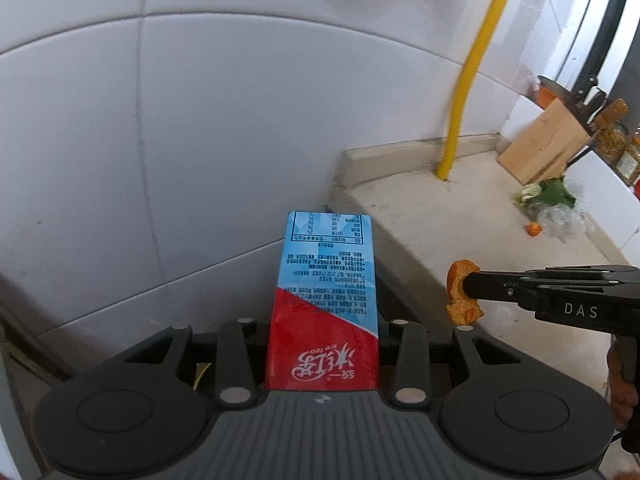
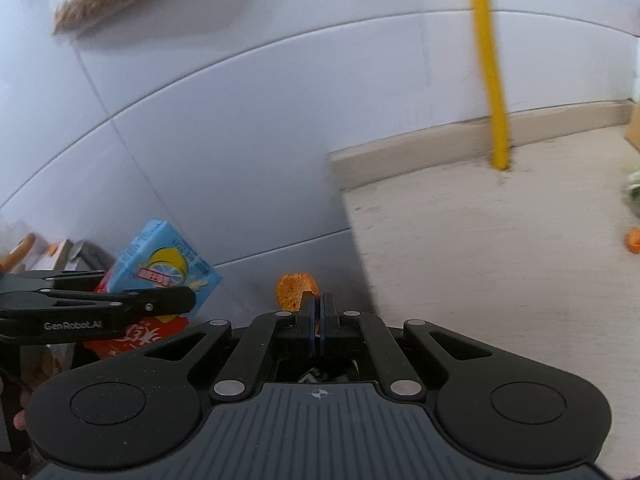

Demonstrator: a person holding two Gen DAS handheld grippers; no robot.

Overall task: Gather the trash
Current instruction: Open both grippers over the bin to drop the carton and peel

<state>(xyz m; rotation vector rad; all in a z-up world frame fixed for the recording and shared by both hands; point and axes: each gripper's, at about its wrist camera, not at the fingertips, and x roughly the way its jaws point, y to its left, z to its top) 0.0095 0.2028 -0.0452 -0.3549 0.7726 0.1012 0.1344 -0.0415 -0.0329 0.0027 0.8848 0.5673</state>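
Note:
My left gripper [image 1: 323,340] is shut on a blue and red ice tea carton [image 1: 326,296], held out past the counter's left end. The carton [image 2: 160,276] and the left gripper [image 2: 176,300] also show at the left of the right wrist view. My right gripper [image 2: 319,304] is shut on a piece of orange peel [image 2: 294,290]. In the left wrist view the right gripper [image 1: 470,290] comes in from the right with the orange peel [image 1: 460,294] at its tips, beside the carton.
A beige counter [image 1: 460,220] ends at a white tiled wall [image 1: 200,120] with a yellow pipe [image 1: 466,92]. At the far right lie green vegetable scraps [image 1: 550,194], crumpled clear plastic [image 1: 564,218] and a small orange bit [image 1: 533,229]. A wooden knife block [image 1: 548,140] and jars [image 1: 616,140] stand behind.

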